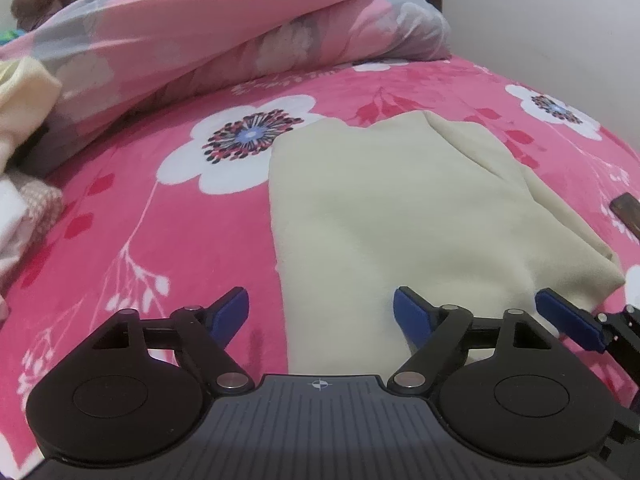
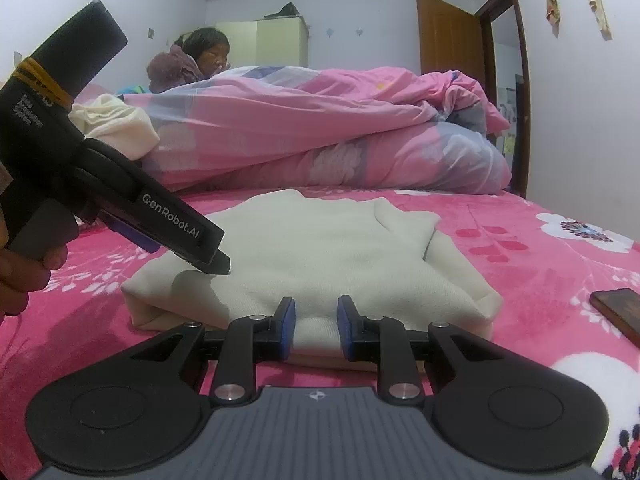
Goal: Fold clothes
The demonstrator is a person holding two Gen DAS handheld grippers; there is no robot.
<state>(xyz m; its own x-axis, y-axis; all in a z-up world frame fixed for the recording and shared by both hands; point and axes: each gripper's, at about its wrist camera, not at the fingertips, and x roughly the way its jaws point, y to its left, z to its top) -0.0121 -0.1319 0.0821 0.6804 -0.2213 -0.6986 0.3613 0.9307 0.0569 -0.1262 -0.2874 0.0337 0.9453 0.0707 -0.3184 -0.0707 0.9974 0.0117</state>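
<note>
Garment: cream sweater (image 1: 384, 216) is lying partly folded on the pink floral bed (image 1: 132, 216).
Left tongs (image 1: 320, 316): spread wide, hovering at its near edge.
Right tongs (image 2: 316, 326): narrowly parted, straddling the hem, not visibly pinching.
Advice: be taking both layers evenly, keeping edges aligned.

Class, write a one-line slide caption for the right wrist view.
Right gripper open at the near edge of a folded cream garment on a pink floral bed, left gripper touching its top.
</note>
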